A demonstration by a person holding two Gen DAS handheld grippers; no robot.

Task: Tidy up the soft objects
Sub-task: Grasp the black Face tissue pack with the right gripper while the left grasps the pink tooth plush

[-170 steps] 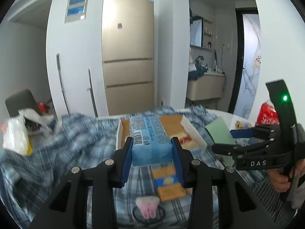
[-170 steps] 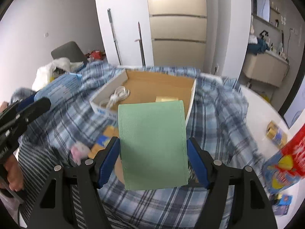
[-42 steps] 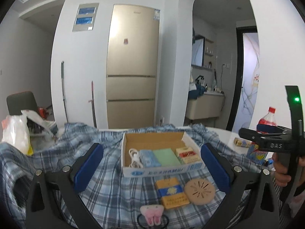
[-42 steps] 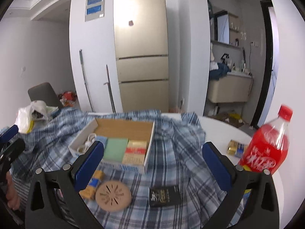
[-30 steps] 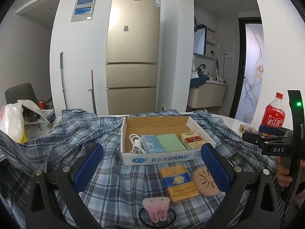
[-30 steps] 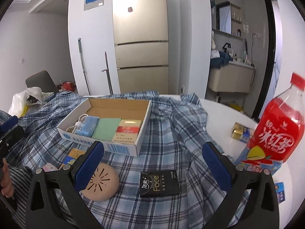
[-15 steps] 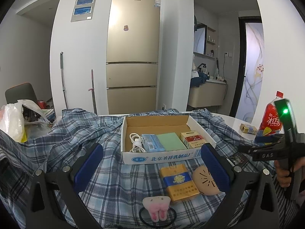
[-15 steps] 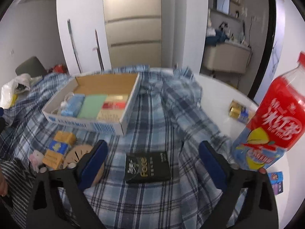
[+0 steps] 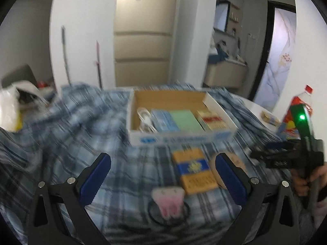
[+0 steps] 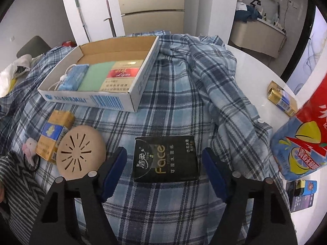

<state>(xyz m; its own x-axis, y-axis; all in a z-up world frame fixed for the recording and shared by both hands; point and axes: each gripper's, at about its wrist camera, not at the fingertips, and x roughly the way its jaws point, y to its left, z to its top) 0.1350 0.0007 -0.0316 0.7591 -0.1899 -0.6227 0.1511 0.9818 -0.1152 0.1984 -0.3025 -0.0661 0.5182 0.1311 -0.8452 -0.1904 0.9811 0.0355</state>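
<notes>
A black tissue pack [image 10: 166, 163] lies flat on the plaid cloth [image 10: 175, 106]. My right gripper [image 10: 162, 153] points down over it, its jaws closing with the pack between them; a gap shows on each side. My left gripper [image 9: 162, 159] hangs open and empty over the cloth. Just past it lie a yellow-and-blue pack [image 9: 193, 169] and a pink tooth-shaped hair tie [image 9: 168, 201]. The cardboard box [image 10: 85, 100] holds a white cable [image 10: 61, 80], a blue tissue pack [image 10: 74, 77], a green pack [image 10: 96, 74] and a red-and-gold pack [image 10: 120, 75].
A round tan disc [image 10: 80, 152] lies left of the black pack. A red drink bottle [image 10: 306, 132] and a small gold box [image 10: 282, 99] stand on the white table [image 10: 255, 65] at the right. A plastic bag [image 9: 10, 110] sits far left.
The blue and green packs went from my grippers into the box. Since then my right gripper has dipped down over the black pack with its jaws narrowing. The left view has tipped downward.
</notes>
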